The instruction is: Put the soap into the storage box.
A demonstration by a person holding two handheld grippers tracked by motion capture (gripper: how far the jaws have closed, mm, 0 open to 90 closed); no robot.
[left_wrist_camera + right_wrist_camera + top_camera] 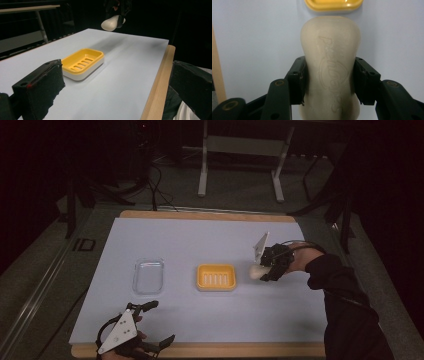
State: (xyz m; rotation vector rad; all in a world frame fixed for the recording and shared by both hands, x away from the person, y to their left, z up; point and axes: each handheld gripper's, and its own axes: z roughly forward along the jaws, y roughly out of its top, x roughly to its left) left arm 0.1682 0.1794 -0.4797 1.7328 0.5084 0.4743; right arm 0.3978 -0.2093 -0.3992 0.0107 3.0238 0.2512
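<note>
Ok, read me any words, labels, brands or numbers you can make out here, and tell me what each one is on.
Embossed script inside an oval on the cream soap bar, held between the jaws of the right gripper: too faint to read for certain.
Yellow soap dish: no lettering seen.
Clear lid: no lettering seen.

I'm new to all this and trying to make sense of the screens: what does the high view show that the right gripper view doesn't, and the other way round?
High view alone: the clear plastic lid lying left of the yellow soap dish, the left claw open near the table's front wooden edge, and the floor beyond.

Right gripper view alone: the lettering embossed on the cream soap bar, with black pads pressing its narrow waist.

Both: the soap bar in the right claw, the soap dish and the pale tabletop.
</note>
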